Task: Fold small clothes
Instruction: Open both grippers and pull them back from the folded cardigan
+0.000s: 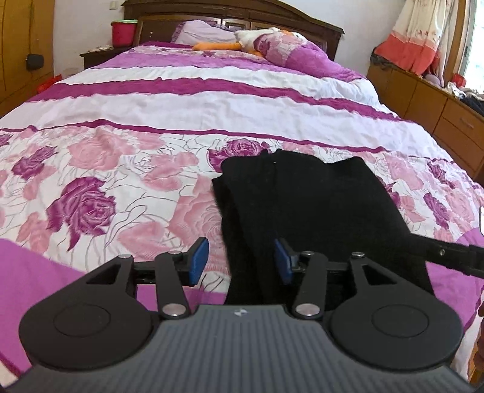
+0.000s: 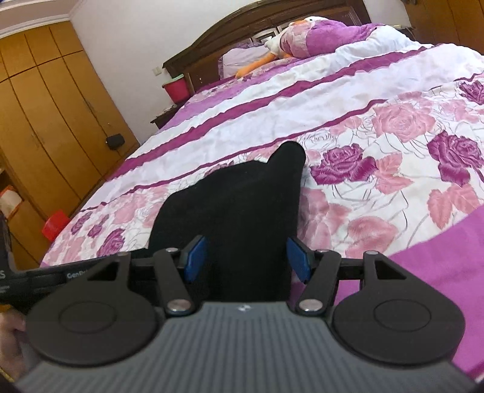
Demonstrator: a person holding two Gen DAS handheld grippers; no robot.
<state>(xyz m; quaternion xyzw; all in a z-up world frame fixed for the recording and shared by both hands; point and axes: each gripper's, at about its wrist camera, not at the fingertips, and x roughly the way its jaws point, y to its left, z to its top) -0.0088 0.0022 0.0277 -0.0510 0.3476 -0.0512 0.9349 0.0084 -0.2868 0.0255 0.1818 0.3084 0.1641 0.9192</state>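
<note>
Black garment (image 1: pixel 311 205) lies lengthwise toward the headboard (image 1: pixel 236 15); both grippers' fingers spread, pinching nothing.

Both grippers: black linkages, silver screws, blue-padded jaws, ribbed grey housings.

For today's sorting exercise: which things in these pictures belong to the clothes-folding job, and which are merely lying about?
Belongs to the job:
black garment
left hand-held gripper
right hand-held gripper

Merely lying about:
floral bedspread
plush duck
red bucket
wooden wardrobe
pillow
</note>
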